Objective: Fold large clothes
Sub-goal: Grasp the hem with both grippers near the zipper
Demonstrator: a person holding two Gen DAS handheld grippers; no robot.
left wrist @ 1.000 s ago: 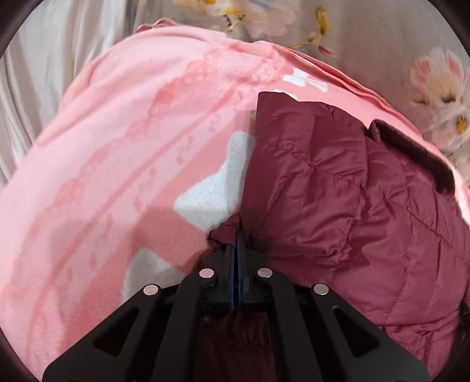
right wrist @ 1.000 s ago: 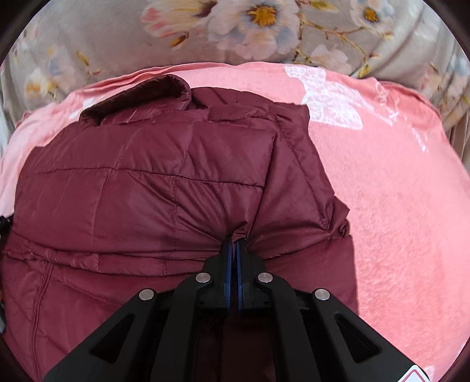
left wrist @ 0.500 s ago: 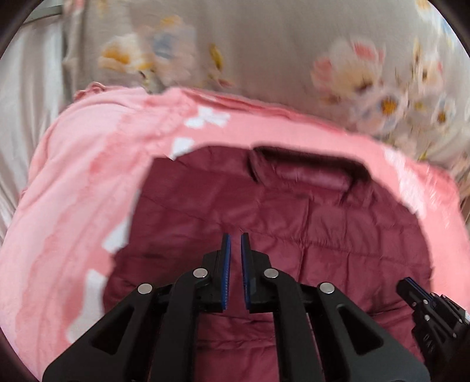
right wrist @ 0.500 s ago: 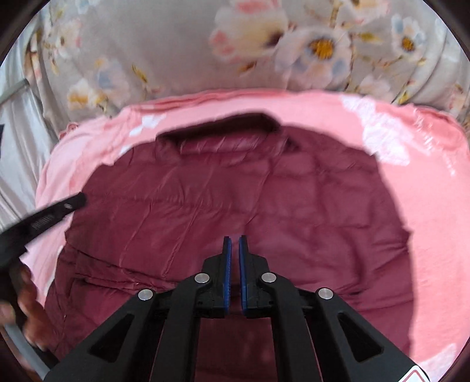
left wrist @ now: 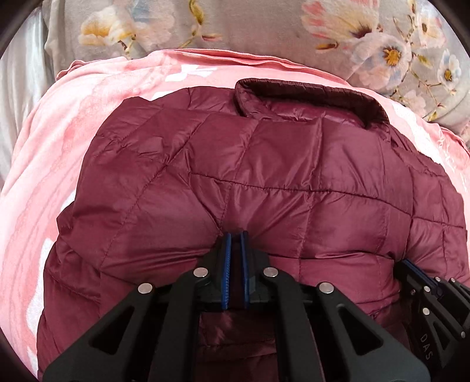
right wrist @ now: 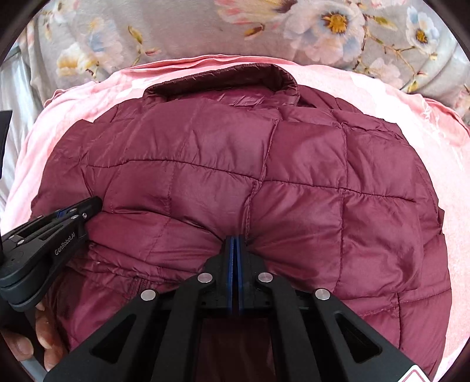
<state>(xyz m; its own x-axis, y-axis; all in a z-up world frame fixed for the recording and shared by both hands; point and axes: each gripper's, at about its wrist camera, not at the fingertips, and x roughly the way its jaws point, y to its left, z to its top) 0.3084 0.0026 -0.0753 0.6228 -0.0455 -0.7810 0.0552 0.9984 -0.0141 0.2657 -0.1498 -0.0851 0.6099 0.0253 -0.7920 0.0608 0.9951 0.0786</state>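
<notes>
A maroon quilted puffer jacket [left wrist: 264,164] lies on a pink blanket [left wrist: 58,141], collar [left wrist: 308,94] at the far side, both sides folded in. My left gripper [left wrist: 236,235] is shut on a fold of the jacket near its near edge; the fabric puckers around the tips. My right gripper [right wrist: 236,238] is shut on the jacket [right wrist: 235,152] too, jaws pressed together in a pucker. The right gripper also shows at the lower right of the left wrist view [left wrist: 426,282]. The left gripper shows at the left of the right wrist view [right wrist: 67,214].
A grey floral sheet [left wrist: 264,26] lies beyond the pink blanket [right wrist: 440,132]. A shiny pale fabric [left wrist: 17,73] runs along the left. The person's fingers [right wrist: 29,343] show at the lower left of the right wrist view.
Both grippers let go of the folded-in jacket sides, swung to face the collar, then came down and closed on the jacket's near part.
</notes>
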